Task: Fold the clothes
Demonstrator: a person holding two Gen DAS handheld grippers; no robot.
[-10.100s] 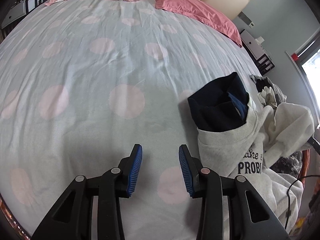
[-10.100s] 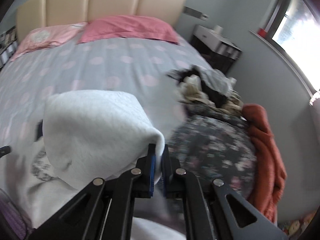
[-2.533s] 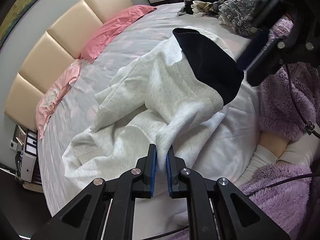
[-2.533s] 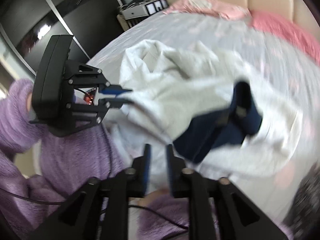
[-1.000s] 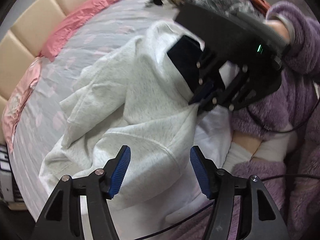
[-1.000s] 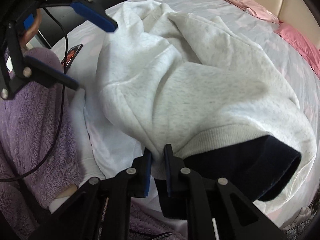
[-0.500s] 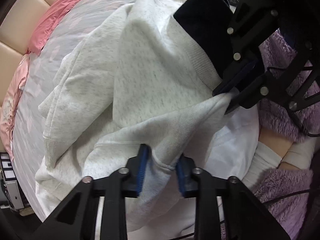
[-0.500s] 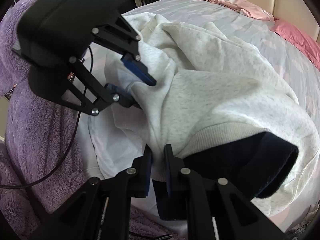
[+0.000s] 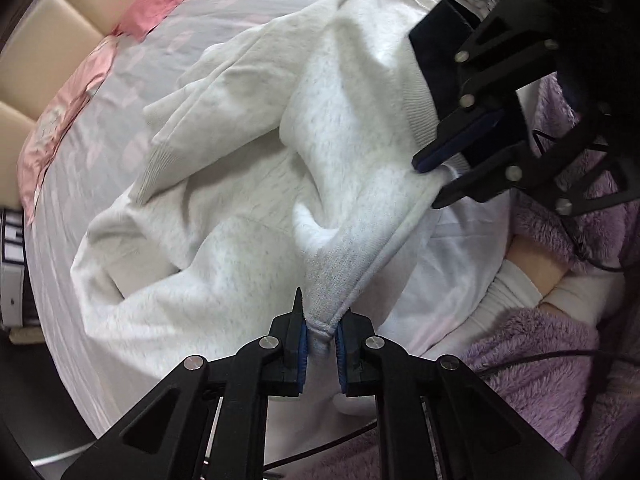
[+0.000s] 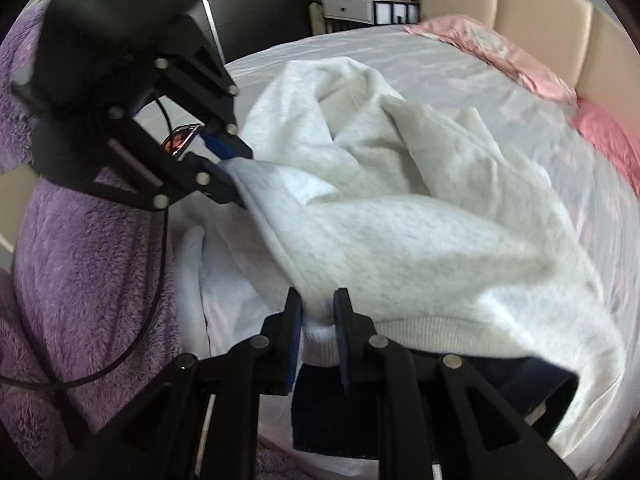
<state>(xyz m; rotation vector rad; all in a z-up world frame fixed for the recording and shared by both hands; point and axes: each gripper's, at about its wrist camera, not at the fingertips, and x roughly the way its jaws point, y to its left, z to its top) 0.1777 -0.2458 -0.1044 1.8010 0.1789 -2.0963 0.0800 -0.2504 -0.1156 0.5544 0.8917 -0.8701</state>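
Left wrist: one grey sweatshirt (image 9: 248, 216), two claws, left claw (image 9: 321, 340), right claw (image 9: 448, 176).

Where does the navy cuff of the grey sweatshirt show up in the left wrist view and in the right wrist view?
Left wrist view: navy cuff at upper right, partly behind the right gripper.
Right wrist view: the cuff at the bottom centre, hanging below the gripper's own fingers.
Shared landmark: the pink pillow by the beige headboard, upper left in the left view, upper right in the right view.

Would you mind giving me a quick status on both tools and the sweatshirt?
Left tool closing on sweatshirt hem. Right tool easing open, cuff between its pads. Sweatshirt bunched on bed, unfolded. Nothing in the way.
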